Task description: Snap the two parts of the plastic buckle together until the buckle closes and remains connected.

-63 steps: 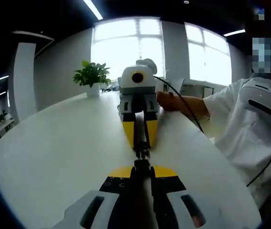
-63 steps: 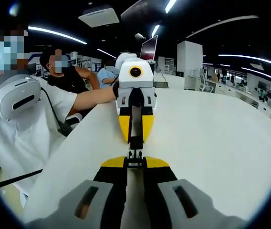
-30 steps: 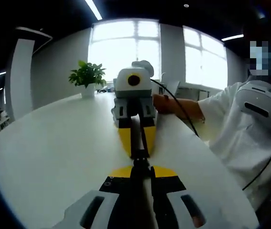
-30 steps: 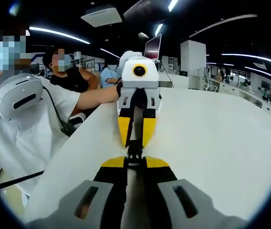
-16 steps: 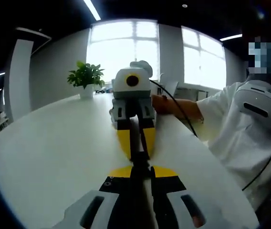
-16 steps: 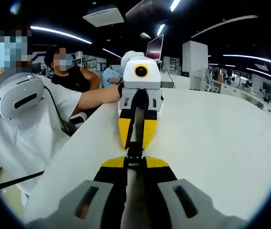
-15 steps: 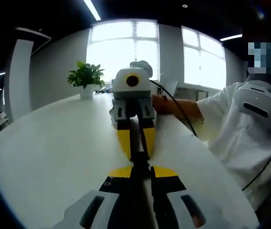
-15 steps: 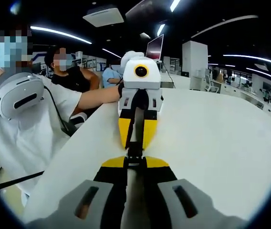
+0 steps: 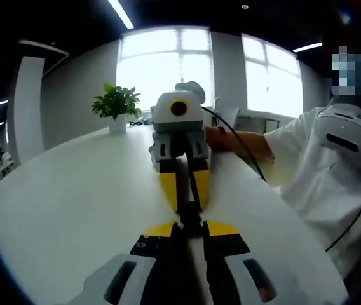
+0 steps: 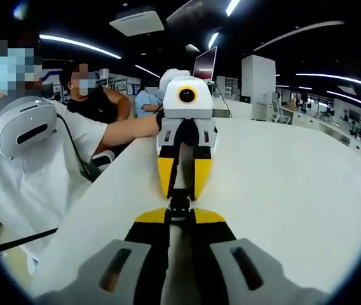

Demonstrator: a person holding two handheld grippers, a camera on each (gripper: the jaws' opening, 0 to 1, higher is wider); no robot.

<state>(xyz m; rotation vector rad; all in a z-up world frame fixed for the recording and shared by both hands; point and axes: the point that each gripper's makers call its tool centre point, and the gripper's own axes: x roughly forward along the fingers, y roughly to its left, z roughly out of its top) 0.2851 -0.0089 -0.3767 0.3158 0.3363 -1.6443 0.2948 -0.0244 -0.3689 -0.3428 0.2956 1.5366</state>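
Apparently joined: buckle [image 10: 179, 204] halves meet | left gripper [image 10: 180, 184] looser, grip uncertain | right gripper [image 10: 179, 216] clamps buckle | remaining: confirm latch holds

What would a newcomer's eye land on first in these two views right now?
The two yellow-tipped grippers meeting nose to nose over the white table: the right gripper faces the left gripper view, the left gripper faces the right gripper view. Between their tips sits the small black buckle. A potted plant stands far back by the bright windows.
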